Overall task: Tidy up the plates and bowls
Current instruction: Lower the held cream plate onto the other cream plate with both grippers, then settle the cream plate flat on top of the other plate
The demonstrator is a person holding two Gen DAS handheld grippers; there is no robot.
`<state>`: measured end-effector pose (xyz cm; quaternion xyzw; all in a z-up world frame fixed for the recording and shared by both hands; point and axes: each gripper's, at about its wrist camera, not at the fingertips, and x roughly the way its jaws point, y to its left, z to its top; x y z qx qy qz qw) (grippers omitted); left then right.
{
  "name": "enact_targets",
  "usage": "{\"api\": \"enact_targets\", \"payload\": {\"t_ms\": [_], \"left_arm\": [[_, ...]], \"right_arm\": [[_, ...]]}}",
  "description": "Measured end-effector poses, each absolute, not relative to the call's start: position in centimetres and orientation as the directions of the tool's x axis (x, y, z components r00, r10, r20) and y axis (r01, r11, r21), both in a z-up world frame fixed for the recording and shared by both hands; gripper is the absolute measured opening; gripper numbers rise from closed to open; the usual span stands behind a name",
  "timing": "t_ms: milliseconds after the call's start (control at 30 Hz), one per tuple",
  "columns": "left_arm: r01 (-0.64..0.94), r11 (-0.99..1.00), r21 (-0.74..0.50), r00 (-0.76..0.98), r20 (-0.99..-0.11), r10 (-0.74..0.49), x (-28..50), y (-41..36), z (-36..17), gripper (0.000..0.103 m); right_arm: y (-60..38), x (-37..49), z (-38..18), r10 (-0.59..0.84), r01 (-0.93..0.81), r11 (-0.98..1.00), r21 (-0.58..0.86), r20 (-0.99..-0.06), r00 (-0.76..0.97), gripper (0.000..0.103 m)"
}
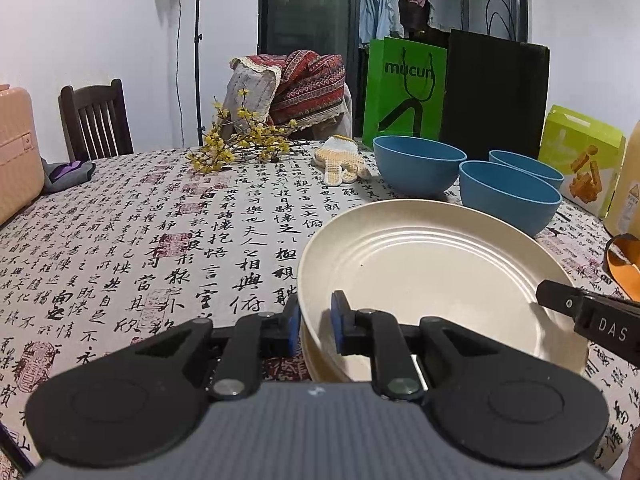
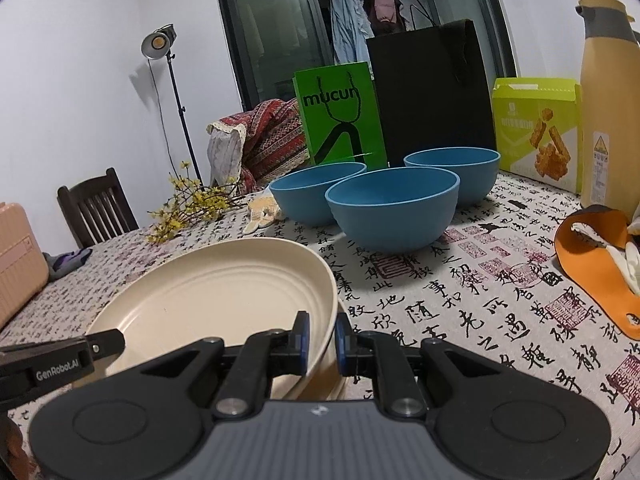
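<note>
Looking from the left wrist
Bowls: three blue bowls stand close together on the far right of the table; as far as the insides show, they hold nothing.
Bags: a green paper bag and a black paper bag stand upright behind the bowls; what is inside cannot be seen.
Plate: a cream plate with faint rings inside, round, with a raised rim and nothing on it. It lies on another cream plate, whose edge shows just below it near the fingers.
Left gripper: nearly closed, clamped on the near-left rim of the top plate, one blue pad outside and one inside.
Right gripper: only a black finger comes in from the right, over the plate's right rim.

Looking from the right wrist
Bowls: the same three bowls sit in a cluster beyond the plate, nothing visible inside.
Box: a light green carton stands behind them, beside a tall yellow jug.
Plate: the cream plate is tilted in this view; a second rim shows under it.
Right gripper: pads close together, pinching the plate's right rim.
Left gripper: a black finger reaches the plate's left rim.
</note>
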<state>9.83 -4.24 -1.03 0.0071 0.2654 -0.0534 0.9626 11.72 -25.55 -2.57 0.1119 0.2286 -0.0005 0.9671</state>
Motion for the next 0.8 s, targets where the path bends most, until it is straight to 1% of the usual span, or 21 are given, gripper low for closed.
{"api": "enact_targets", "payload": {"t_ms": [367,800], "left_arm": [[0.104,0.994,0.036,0.852,-0.520,-0.071,9.8,-4.8,-1.3,0.018],[0.106,0.992,0.063,0.853,-0.518,-0.059,9.6,-5.1,-1.2,0.018]], "right_arm": [[-24.6,11.5,-2.7,0.011,0.056,0.988,0.142,-0.433,0.901,0.013],[-23.6,11.2,-2.5,-0.032,0.065,0.996,0.062,-0.424,0.905,0.013]]}}
